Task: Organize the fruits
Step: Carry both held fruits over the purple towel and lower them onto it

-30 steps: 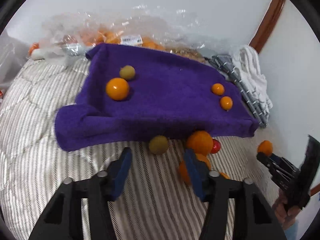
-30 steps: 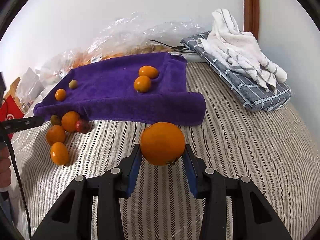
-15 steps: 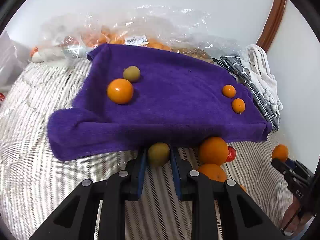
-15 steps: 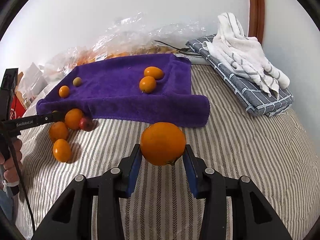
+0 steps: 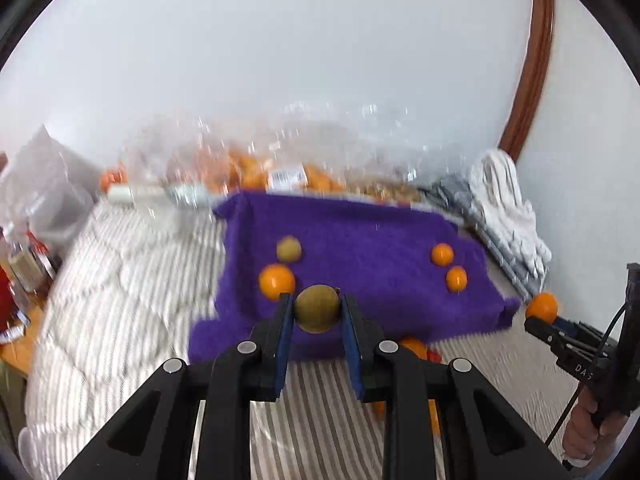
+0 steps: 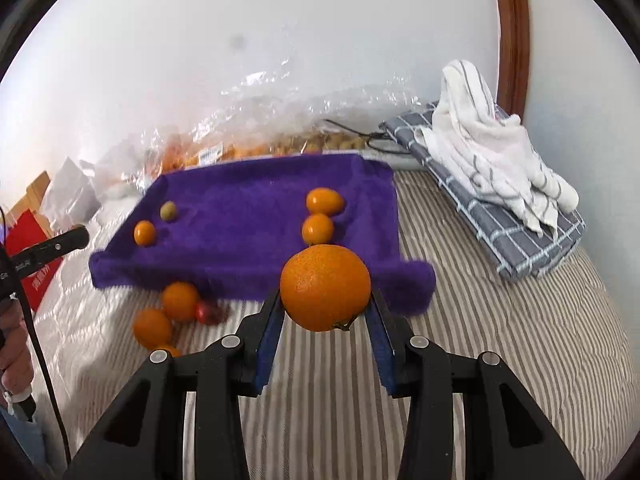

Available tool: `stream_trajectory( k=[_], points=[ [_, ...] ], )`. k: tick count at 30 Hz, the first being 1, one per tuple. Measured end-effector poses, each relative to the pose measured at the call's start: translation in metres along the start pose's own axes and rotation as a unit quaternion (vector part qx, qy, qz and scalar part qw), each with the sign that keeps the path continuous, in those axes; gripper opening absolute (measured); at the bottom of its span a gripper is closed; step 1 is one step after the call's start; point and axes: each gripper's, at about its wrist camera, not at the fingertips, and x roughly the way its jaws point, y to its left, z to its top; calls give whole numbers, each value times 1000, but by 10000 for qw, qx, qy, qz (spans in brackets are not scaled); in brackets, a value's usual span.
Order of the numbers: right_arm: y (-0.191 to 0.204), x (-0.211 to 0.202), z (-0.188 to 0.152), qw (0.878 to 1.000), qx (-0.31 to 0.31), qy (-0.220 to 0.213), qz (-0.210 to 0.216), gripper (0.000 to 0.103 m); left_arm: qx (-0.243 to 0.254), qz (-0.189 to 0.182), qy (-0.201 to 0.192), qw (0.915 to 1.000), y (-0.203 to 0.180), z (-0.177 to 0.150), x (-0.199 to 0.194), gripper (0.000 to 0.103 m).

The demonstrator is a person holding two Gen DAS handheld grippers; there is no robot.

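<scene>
Legible markings are few. White letters "DA" show on the black body of the right hand-held gripper (image 5: 541,326); the rest is cut off. A white barcode label (image 5: 287,176) sits on the clear plastic bag (image 5: 248,148); its print is too blurred to read.

Green fruit (image 5: 316,309): round, olive-green, clamped between blue pads of left gripper (image 5: 316,312), lifted clear of bed. Large orange (image 6: 325,287): round, pebbled skin, stem end down, clamped in right gripper (image 6: 326,300).

Purple towel (image 6: 260,208): spread on bed, carries small orange (image 6: 144,233) beside small green fruit (image 6: 168,211), and two oval oranges (image 6: 318,229) touching.

Loose pile at towel's near edge: oranges (image 6: 181,302) with one red fruit (image 6: 208,312).
</scene>
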Motion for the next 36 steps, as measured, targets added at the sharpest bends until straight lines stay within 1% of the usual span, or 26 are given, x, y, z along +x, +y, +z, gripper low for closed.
stream_trajectory(
  k=[1, 3, 6, 9, 11, 14, 16, 18, 21, 26, 36],
  points=[
    [-1, 1, 5, 10000, 31, -28, 40, 41, -42, 0, -114, 9999, 1, 6, 0, 23],
    [-1, 3, 17, 9998, 119, -129, 119, 41, -99, -15, -187, 9998, 3, 16, 3, 23],
    [-2, 9, 36, 9993, 211, -291, 137, 41, -177, -29, -428, 9989, 5, 28, 10, 23],
    [-2, 18, 52, 9986, 243, -451, 133, 41, -256, 108, -560, 9980, 9, 33, 25, 23],
    [-2, 29, 62, 9981, 280, -531, 117, 41, -324, 156, -557, 9978, 11, 30, 36, 23],
    [-2, 44, 68, 9972, 407, -578, 260, 42, -446, 141, -480, 9978, 17, 23, 50, 23],
    [0, 51, 68, 9968, 426, -593, 331, 42, -441, 142, -408, 9981, 19, 18, 55, 23],
    [3, 58, 66, 9968, 395, -590, 378, 42, -400, 235, -389, 9982, 19, 15, 59, 23],
    [5, 68, 60, 9972, 336, -510, 432, 42, -391, 269, -353, 9982, 20, 13, 63, 23],
    [4, 77, 55, 9979, 335, -414, 366, 41, -353, 321, -291, 9984, 20, 12, 68, 23],
    [0, 83, 51, 9986, 311, -348, 264, 42, -379, 332, -312, 9982, 22, 13, 67, 23]
  ],
)
